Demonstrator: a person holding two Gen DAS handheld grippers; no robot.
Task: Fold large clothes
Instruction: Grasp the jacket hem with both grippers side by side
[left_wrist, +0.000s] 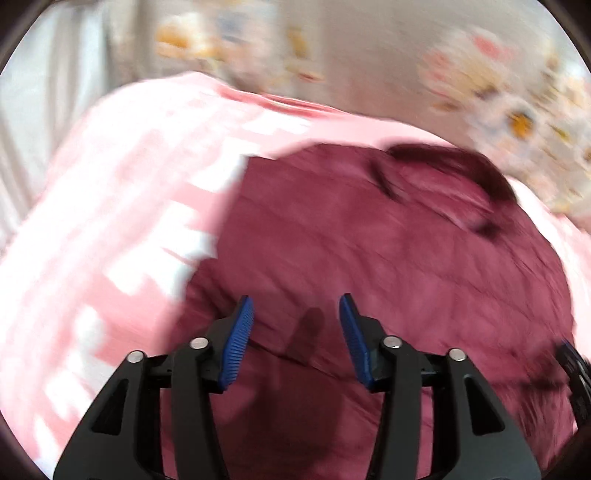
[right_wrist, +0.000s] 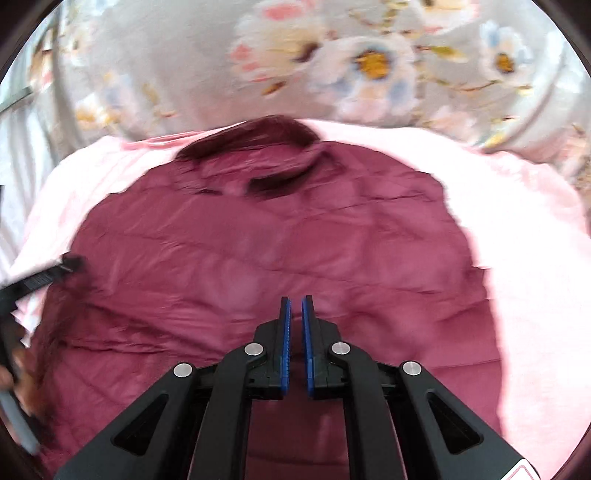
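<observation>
Lying: maroon quilted jacket spread flat on the pink sheet, collar at the far side.
Handling: likely light, puffy, slick-shelled; pinch a hem or side edge.
Left gripper: jaws half apart, nothing between.
Right gripper: nearly closed, empty.
Room: bare sheet on both sides; floral bedding beyond, blurred.

a home bedroom is suggested: a pink sheet is spread over a soft surface (most likely a bed), and a grey flower-printed quilt is bunched along its far edge, all somewhat blurred.
</observation>
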